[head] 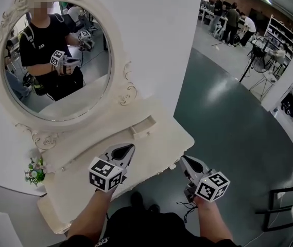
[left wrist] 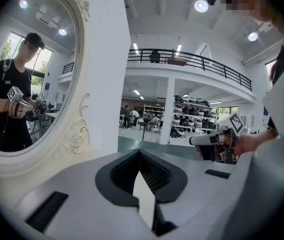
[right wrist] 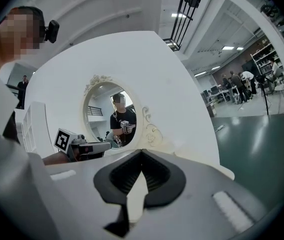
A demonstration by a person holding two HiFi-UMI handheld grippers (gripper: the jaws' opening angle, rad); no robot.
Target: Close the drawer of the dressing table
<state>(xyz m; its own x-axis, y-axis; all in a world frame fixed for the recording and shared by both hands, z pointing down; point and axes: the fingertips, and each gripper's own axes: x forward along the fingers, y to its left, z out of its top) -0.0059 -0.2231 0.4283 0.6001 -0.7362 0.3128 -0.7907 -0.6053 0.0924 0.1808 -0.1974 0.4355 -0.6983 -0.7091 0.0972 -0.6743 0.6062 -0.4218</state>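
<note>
Left gripper (head: 128,149) and right gripper (head: 185,161) hold jaws together, empty; the pulled-out drawer (head: 144,126) lies just ahead of the left, nearer one.

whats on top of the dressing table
On the dressing table: a small flower bunch, the mirror and a small drawer. The left tool hides part of the top.

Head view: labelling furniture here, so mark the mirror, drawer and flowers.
mirror (head: 87,94), head view, lower right of the glass.
drawer (head: 144,126), head view, its front panel.
flowers (head: 35,171), head view, middle of the bunch.
</note>
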